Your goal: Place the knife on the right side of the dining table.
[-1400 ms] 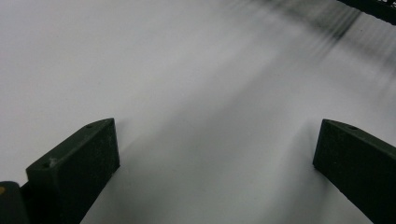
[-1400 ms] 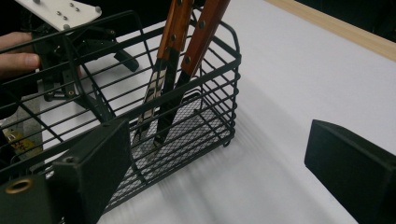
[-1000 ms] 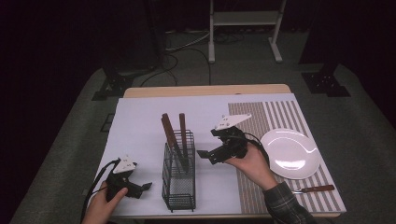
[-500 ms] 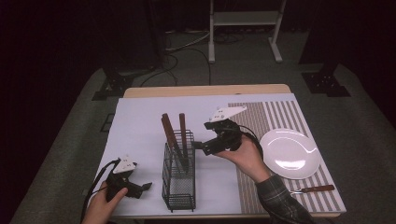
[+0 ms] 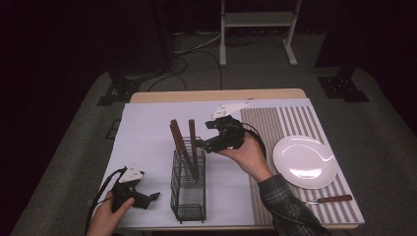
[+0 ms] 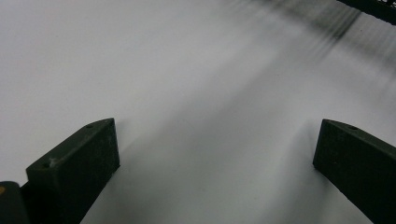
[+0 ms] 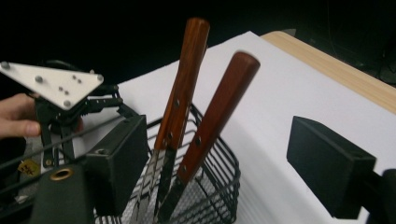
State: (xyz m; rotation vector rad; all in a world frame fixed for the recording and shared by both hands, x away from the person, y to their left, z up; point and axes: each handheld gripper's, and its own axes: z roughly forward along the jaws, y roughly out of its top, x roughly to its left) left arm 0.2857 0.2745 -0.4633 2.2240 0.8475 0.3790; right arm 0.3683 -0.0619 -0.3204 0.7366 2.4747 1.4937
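Observation:
A black wire basket (image 5: 188, 196) stands on the white mat, holding two wooden-handled utensils (image 5: 176, 135) upright. My right gripper (image 5: 200, 144) is at the right side of the handles, open. In the right gripper view the two brown handles (image 7: 219, 107) rise between and just beyond its jaws, which stand wide apart (image 7: 219, 163), above the basket rim (image 7: 231, 172). My left gripper (image 5: 147, 198) rests low on the mat left of the basket, open, with nothing between its jaws (image 6: 215, 158).
A white plate (image 5: 305, 161) sits on the striped placemat (image 5: 295, 123) at the right. A wooden-handled knife (image 5: 334, 199) lies near the front right edge. In the right gripper view the left gripper (image 7: 60, 102) shows beyond the basket. A corner of the basket (image 6: 373, 7) reaches into the left gripper view.
My right gripper has moved left from beside the plate up to the handles standing in the basket. The left gripper has stayed where it was.

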